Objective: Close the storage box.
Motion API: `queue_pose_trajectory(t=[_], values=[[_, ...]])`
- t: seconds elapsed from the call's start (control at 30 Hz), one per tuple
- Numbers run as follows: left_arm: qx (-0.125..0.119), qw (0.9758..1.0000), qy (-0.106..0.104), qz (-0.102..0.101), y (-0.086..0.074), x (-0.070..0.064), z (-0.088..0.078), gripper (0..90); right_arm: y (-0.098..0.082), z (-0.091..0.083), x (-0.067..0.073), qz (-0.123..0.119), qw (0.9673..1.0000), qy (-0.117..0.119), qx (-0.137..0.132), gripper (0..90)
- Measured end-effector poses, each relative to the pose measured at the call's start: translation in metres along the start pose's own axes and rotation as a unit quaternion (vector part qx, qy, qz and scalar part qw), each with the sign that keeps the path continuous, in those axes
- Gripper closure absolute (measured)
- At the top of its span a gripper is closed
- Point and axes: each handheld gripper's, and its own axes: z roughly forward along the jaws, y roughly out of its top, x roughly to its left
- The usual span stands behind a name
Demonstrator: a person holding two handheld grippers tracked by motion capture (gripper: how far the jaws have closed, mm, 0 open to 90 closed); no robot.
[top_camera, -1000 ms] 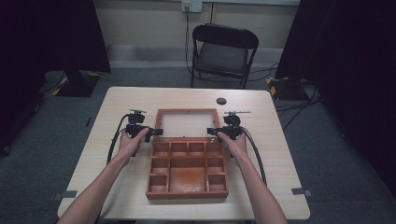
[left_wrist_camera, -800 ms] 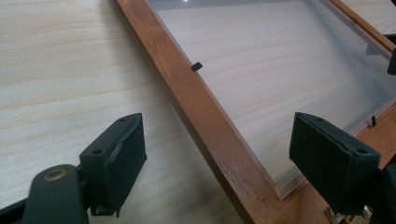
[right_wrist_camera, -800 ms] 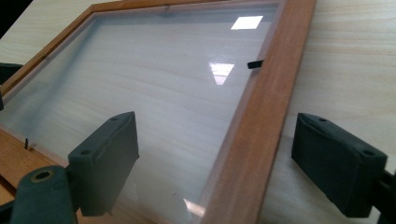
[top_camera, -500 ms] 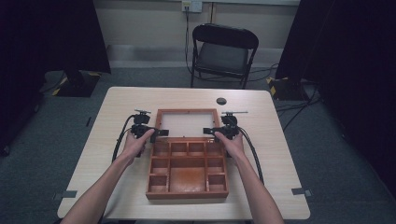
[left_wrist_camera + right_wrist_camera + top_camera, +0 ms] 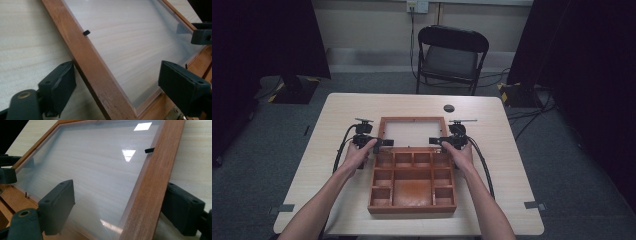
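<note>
- Lid [image 5: 413, 133] of the wooden compartment box [image 5: 413, 185] lay opened flat on the worktop [image 5: 337, 107], hinged to the box's far edge; box sat near the middle of the worktop, in front of the person.
- Left tool [image 5: 380, 142] straddled the lid's left frame rail close to the hinge end. Left gripper view: left tool [image 5: 120, 85], one jaw outside on the worktop side, the other over the pane, gaps showing on both sides. Jaws had just been opening, rail between them but not pressed.
- Right tool [image 5: 436, 141] mirrored it on the right rail. Right gripper view: right tool [image 5: 125, 207], jaws wide, one over the pane and one outside the rail, rail between; I could not tell whether the outer pad touched the wood, no clear clamp seen.
- Judged step: letting go of the laid-open lid.
- To do it well: spread both tools until clear of the rails, then draw them outward and level, both together, so the frame is not dragged or twisted on its hinges. Keep the inner pads off the pane.
- Lid: reddish-brown wood frame around a clear, glossy pane [image 5: 95, 165] with ceiling lights reflected; small black tab [image 5: 86, 32] on the rail's inner edge.
- Box: same wood, divided into small cells around a larger central bay; compartments looked empty.
</note>
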Motion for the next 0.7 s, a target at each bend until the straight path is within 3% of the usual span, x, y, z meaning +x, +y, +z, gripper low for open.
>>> queue_pose_trajectory(t=[0.07, 0.1, 0.23, 0.47, 0.57, 0.63, 0.7], values=[[0.007, 1.0, -0.004, 0.003, 0.0, -0.005, 0.002, 15.7, 0.0, 0.0, 0.0, 0.0, 1.0, 0.0, 0.0, 15.3], [0.016, 0.9998, -0.011, -0.002, 0.001, -0.007, 0.004, 12.1, 0.0, 0.0, 0.0, -0.002, 1.0, 0.001, -0.001, 15.4], [0.017, 0.9996, -0.021, -0.004, 0.001, -0.005, 0.005, 12.8, -0.002, 0.0, 0.0, -0.007, 0.9999, 0.002, -0.011, 15.3], [0.007, 0.9996, -0.013, 0.025, 0.005, -0.009, 0.002, 14.0, 0.001, -0.007, 0.007, -0.037, 0.9988, -0.014, -0.028, 17.0], [0.011, 0.9993, -0.031, 0.019, 0.005, -0.009, 0.001, 17.8, 0.002, -0.01, 0.011, -0.05, 0.9977, -0.025, -0.039, 18.2], [0.007, 0.9993, -0.03, 0.021, 0.005, -0.011, 0.001, 17.6, 0.003, -0.012, 0.012, -0.053, 0.9974, -0.028, -0.04, 19.1], [0.007, 0.9991, -0.018, 0.039, 0.007, -0.016, -0.002, 17.9, 0.005, -0.017, 0.015, -0.059, 0.9963, -0.034, -0.052, 24.7]])
